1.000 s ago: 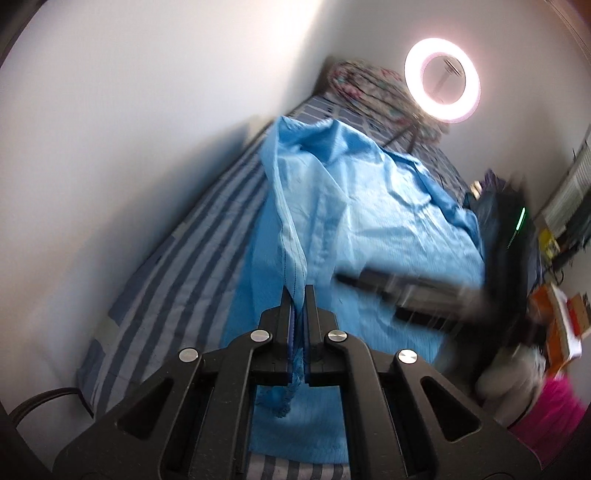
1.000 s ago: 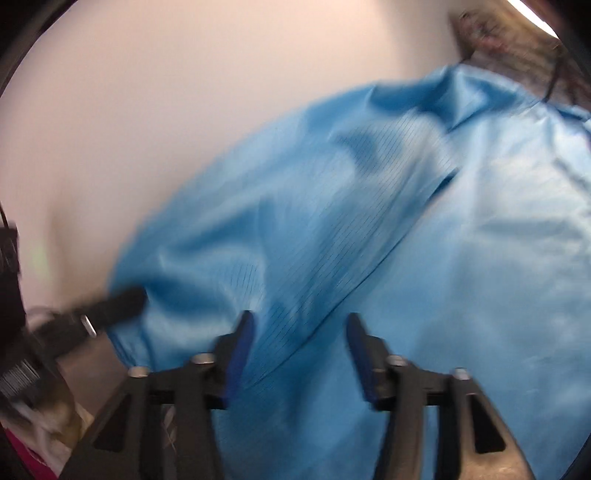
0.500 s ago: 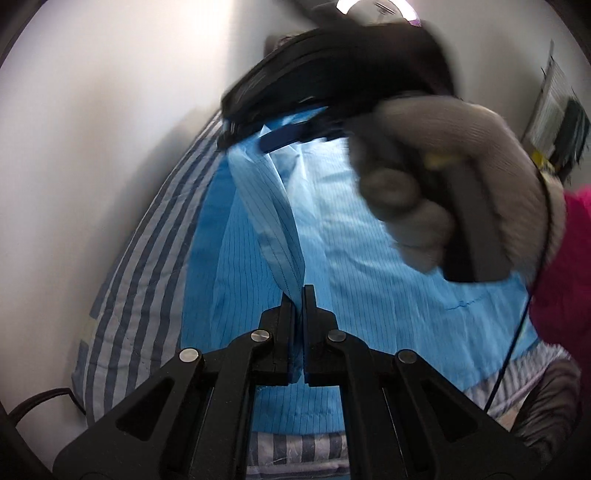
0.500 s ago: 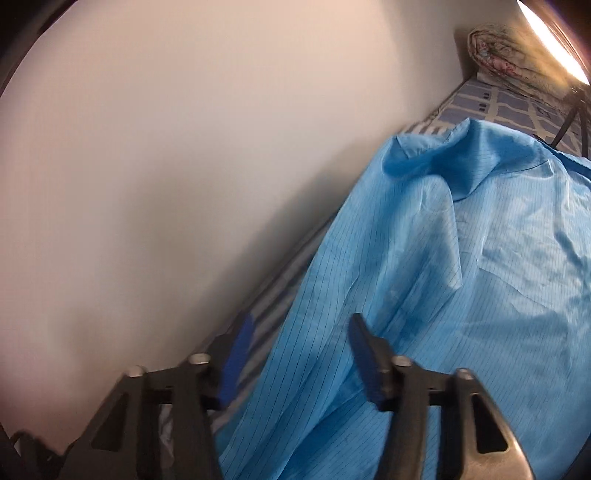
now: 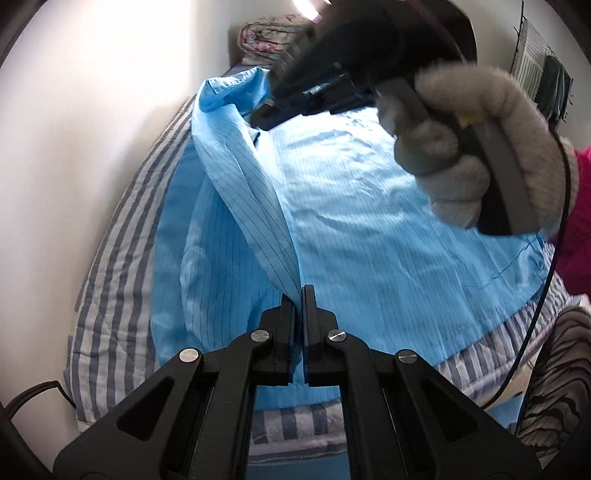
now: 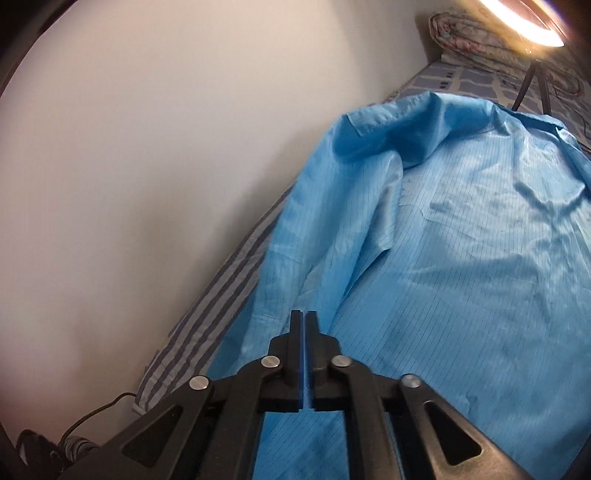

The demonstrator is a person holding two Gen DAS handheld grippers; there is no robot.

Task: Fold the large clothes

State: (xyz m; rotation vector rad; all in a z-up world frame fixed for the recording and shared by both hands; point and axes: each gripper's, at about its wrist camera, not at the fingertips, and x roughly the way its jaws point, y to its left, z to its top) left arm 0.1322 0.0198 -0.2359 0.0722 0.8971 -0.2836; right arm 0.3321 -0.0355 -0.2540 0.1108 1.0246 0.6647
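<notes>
A large light-blue pinstriped garment [image 5: 369,229] lies spread on a striped bed; it also shows in the right wrist view [image 6: 461,240]. My left gripper [image 5: 299,291] is shut on a raised fold of its edge, which runs taut toward the collar [image 5: 229,88]. My right gripper [image 6: 304,317] is shut, its tips over the garment's left side near the sleeve; I cannot tell whether cloth is pinched between them. In the left wrist view the right gripper [image 5: 280,110], held by a grey-gloved hand [image 5: 480,147], hovers near the collar.
The striped bedding [image 5: 122,258] runs along a white wall [image 6: 147,147] on the left. A rolled floral quilt [image 6: 476,26] and a ring light on a tripod [image 6: 532,18] stand at the bed's far end. A cable [image 6: 96,417] lies on the floor.
My right gripper has closed from open and has moved over the garment toward the collar. My left gripper has kept its hold on the fold.
</notes>
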